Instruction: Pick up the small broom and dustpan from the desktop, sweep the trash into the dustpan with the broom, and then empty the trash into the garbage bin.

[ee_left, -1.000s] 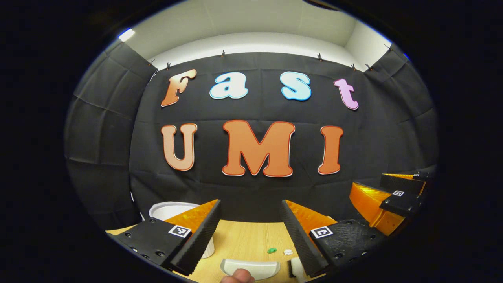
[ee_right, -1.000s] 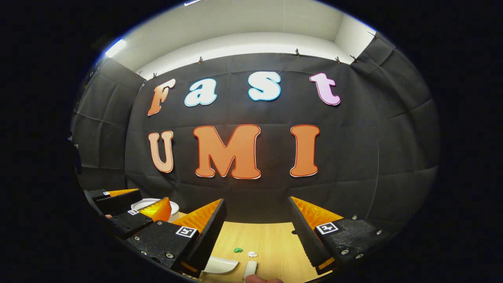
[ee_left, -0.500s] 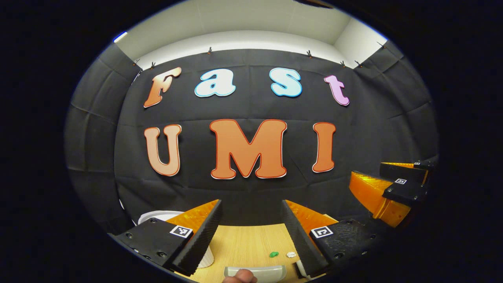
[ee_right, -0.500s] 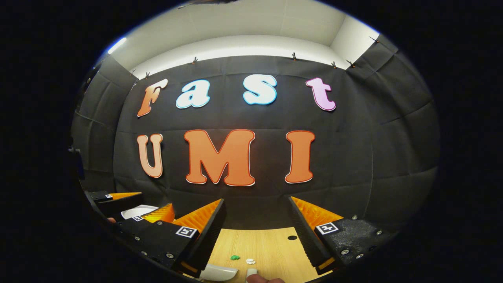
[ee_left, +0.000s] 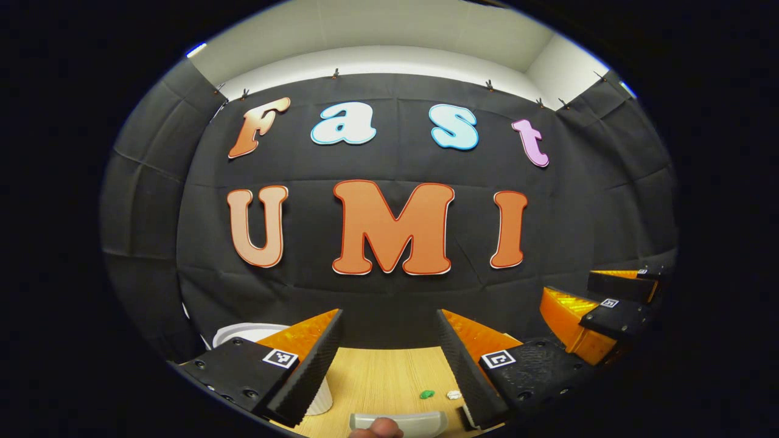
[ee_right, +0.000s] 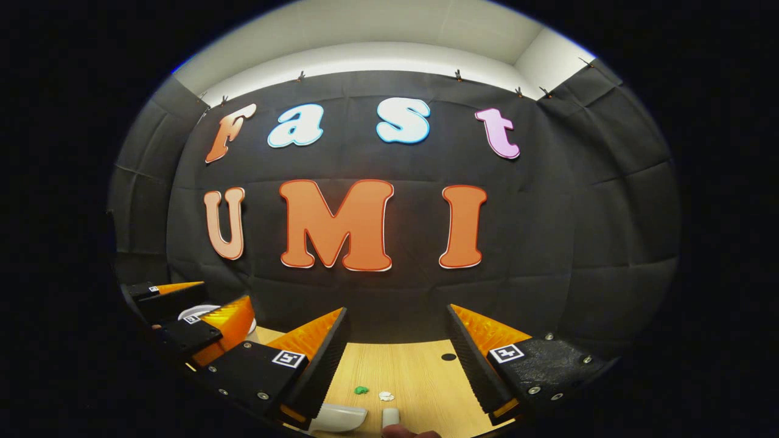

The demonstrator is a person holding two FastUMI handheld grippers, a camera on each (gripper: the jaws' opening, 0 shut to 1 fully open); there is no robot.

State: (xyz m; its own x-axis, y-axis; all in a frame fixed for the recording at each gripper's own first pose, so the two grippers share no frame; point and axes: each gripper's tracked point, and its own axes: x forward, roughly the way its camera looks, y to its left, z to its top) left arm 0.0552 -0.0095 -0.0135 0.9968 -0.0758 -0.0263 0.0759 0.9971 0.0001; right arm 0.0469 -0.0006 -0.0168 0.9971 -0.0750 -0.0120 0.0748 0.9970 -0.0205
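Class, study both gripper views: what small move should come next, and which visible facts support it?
Probably lower both grippers toward the desk. The left gripper and right gripper are open and hold nothing. The white dustpan and the pale broom handle lie on the desk near the bottom of the views, with the green scrap and white scrap unswept.

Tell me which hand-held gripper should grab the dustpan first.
Left, probably. The dustpan lies between the left hand-held gripper's open fingers, straight ahead. From the right hand-held gripper it sits off to the left, partly behind a finger.
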